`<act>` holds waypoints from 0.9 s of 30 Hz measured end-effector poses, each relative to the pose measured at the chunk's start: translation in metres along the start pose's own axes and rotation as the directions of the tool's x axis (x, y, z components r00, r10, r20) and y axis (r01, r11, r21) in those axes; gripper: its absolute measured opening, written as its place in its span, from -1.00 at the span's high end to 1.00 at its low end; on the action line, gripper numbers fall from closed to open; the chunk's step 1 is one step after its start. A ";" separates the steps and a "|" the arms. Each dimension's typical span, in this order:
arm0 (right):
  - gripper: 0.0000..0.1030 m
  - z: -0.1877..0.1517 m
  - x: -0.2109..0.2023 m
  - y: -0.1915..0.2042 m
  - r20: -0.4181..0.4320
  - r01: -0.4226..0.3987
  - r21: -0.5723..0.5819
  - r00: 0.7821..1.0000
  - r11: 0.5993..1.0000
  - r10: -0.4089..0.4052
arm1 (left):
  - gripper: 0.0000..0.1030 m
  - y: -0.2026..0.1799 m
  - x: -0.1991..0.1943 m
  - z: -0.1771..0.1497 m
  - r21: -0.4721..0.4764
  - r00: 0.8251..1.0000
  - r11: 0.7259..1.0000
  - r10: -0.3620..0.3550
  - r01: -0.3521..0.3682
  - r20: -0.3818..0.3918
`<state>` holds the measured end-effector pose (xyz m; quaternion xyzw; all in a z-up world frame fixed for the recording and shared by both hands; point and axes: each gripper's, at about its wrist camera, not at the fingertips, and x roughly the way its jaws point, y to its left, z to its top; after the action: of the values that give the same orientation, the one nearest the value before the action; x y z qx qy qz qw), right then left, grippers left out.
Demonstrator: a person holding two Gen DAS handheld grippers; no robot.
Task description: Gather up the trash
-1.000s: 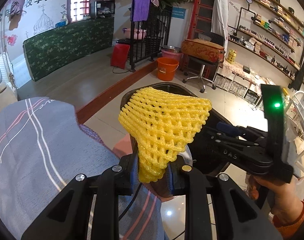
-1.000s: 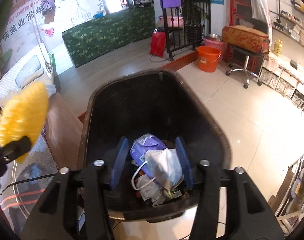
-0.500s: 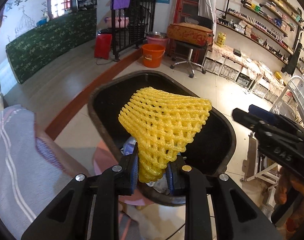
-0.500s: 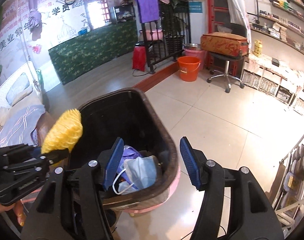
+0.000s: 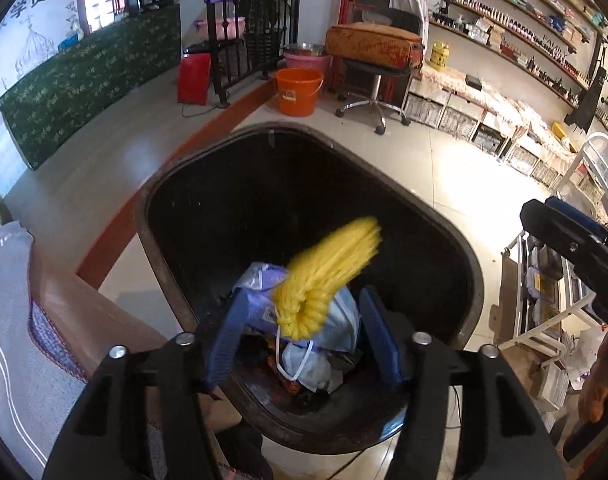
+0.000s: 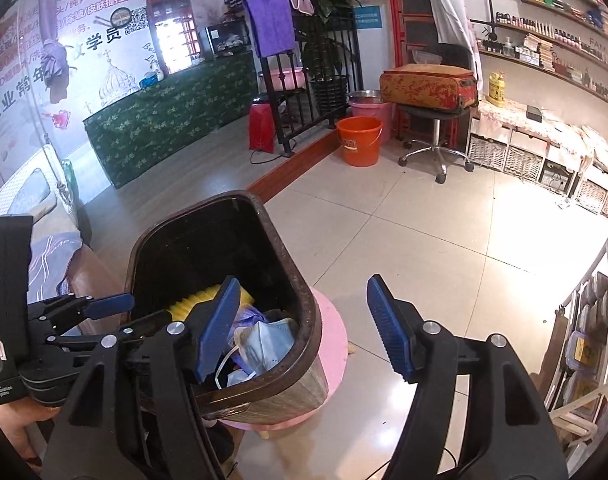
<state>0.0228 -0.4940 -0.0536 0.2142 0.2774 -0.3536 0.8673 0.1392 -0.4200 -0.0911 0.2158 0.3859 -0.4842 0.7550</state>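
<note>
A yellow foam fruit net (image 5: 324, 276) is blurred and loose between the open jaws of my left gripper (image 5: 299, 336), falling into the black trash bin (image 5: 456, 240). The bin holds blue face masks (image 5: 340, 320) and a purple wrapper (image 5: 259, 280). In the right wrist view the net (image 6: 191, 300) shows inside the bin (image 6: 308, 320), beside the left gripper (image 6: 103, 308). My right gripper (image 6: 304, 328) is open and empty, with its left finger over the bin's rim and a face mask (image 6: 267, 344) below.
The bin stands on a pink stool (image 6: 336, 340) on a tiled floor. A wooden table with a striped cloth (image 5: 7, 312) is at the left. An orange bucket (image 6: 360, 140), a swivel chair (image 6: 436, 120) and white racks (image 5: 544, 280) stand farther off.
My left gripper opened and let go of the yellow net, which drops into the bin. My right gripper pulled back and to the right, away from above the bin.
</note>
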 end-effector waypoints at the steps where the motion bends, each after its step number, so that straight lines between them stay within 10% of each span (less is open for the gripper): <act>1: -0.29 0.000 -0.001 -0.001 0.002 0.001 0.001 1.000 1.000 -0.001 | -0.18 0.000 -0.003 -0.001 0.000 1.000 1.000 0.000 0.000 0.005; 17: -0.67 -0.007 -0.020 0.043 0.006 -0.049 -0.032 0.999 0.998 0.050 | -0.68 0.040 -0.081 -0.027 -0.148 0.982 0.987 0.081 -0.056 0.173; 27: -0.89 -0.029 -0.070 0.130 0.142 -0.080 -0.179 0.984 0.981 0.106 | -0.89 0.092 -0.162 -0.087 -0.324 0.908 0.914 0.333 -0.244 0.255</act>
<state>0.0668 -0.3576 -0.0088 0.1238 0.2300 -0.3024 0.9167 0.1516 -0.2273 -0.0200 0.0828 0.2938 -0.3327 0.8923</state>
